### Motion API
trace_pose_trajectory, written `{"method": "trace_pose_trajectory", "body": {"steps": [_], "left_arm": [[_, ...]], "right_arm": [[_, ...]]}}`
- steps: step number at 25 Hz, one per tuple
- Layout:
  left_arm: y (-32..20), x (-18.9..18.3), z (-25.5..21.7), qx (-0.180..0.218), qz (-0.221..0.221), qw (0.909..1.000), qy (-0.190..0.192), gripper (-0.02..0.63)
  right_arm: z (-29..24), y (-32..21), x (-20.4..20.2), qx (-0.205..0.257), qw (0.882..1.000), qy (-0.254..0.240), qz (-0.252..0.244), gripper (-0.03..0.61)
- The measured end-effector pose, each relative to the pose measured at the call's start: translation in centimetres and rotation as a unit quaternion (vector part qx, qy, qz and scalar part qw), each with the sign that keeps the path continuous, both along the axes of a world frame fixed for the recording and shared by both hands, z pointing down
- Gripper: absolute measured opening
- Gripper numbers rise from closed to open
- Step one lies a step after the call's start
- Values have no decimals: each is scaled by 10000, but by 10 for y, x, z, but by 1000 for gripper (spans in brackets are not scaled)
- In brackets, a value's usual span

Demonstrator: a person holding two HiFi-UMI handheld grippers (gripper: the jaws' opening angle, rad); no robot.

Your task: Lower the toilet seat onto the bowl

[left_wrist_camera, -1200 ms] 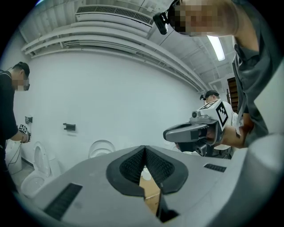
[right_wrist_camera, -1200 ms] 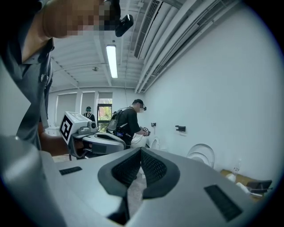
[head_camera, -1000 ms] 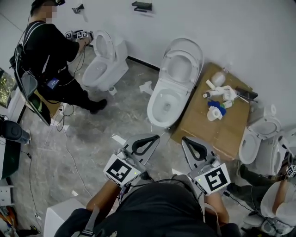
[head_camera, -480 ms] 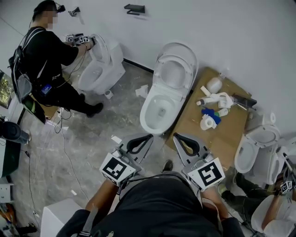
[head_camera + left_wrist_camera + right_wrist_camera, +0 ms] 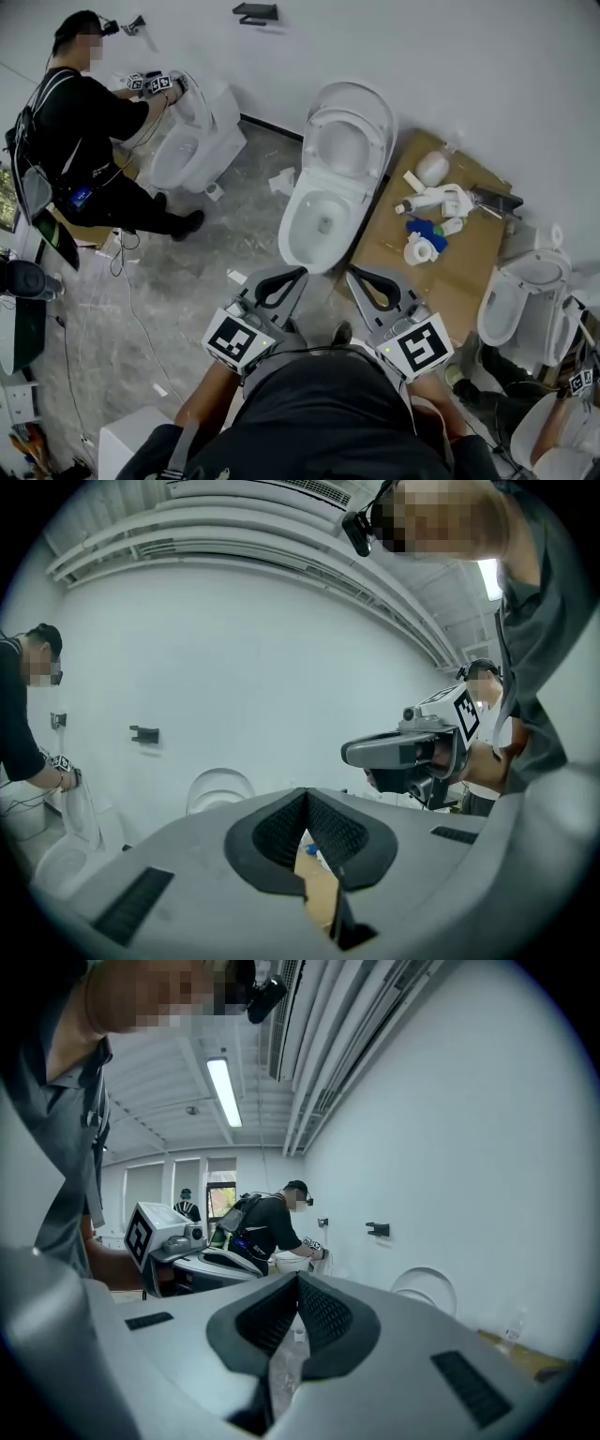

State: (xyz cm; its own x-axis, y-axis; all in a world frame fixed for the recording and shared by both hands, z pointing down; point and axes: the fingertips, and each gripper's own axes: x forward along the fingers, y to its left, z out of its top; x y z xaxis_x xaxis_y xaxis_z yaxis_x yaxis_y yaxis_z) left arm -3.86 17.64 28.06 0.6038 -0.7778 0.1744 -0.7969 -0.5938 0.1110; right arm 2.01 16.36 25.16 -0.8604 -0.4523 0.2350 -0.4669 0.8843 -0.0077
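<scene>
Toilet seat [image 5: 317,141] is untouched: left tongs [image 5: 286,284] and right tongs [image 5: 370,284] hover side by side, both closed and empty, the bowl [image 5: 289,230] just ahead of them, the seat raised upright beyond it. Reach over the bowl, hook one closed tip behind the seat's top edge, and ease it down slowly.

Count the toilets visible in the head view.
3. The left toilet is beside the standing person; the centre toilet, seat raised, is mid-frame; the right toilet is past the cardboard. A white shape at bottom right may be a fourth.
</scene>
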Motion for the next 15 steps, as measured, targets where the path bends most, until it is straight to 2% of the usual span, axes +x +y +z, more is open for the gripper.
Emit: {"method": "trace_pose_trajectory", "body": {"steps": [10,12,15], "left_arm": [[-55,-44,-7,84,526,9979,358,3],[-59,-47,-4,72,650,9974,300,3],[-67,-41,5,179,850,9962,21,3]], "right_arm": [[6,-44,-35,-115,9974,34,710,8],[1,-48,-37,-21,9970,14,776,8],[4,-56,-30,-37,9968,13,796,8]]}}
